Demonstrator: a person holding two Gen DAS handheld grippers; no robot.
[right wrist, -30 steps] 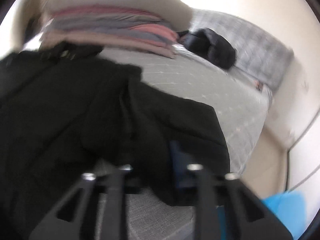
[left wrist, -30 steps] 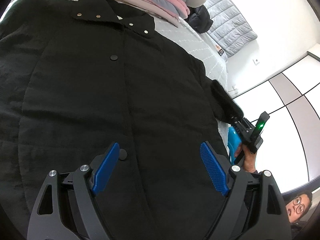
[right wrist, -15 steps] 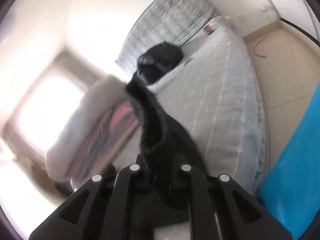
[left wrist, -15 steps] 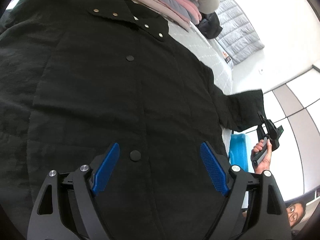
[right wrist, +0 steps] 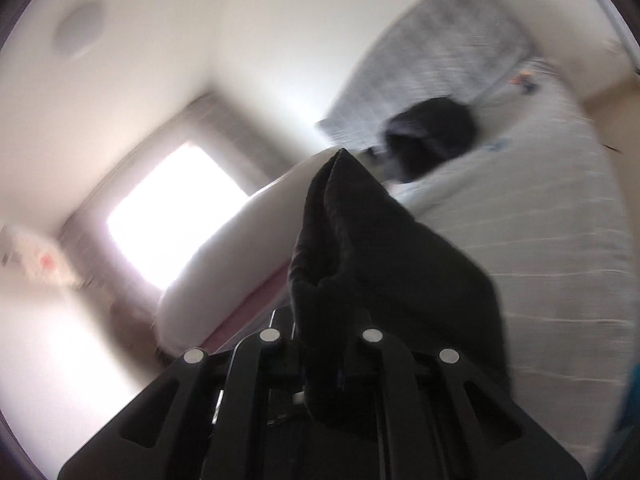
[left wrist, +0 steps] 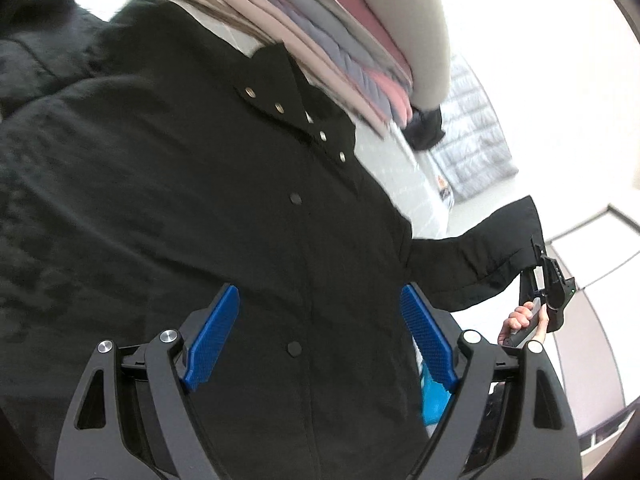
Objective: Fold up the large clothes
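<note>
The black coat [left wrist: 208,208] lies spread across the bed [right wrist: 540,240], buttons up, collar by a stack of folded clothes [left wrist: 352,52]. The left claw [left wrist: 320,340] hangs released above its front. The right claw [right wrist: 320,360] is clenched on the sleeve [left wrist: 480,252], held up off the bed

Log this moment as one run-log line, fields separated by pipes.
step: fold sleeve | right gripper: shut on black coat sleeve, lifted | left gripper: open above black buttoned coat | surface: grey quilted bed
</note>
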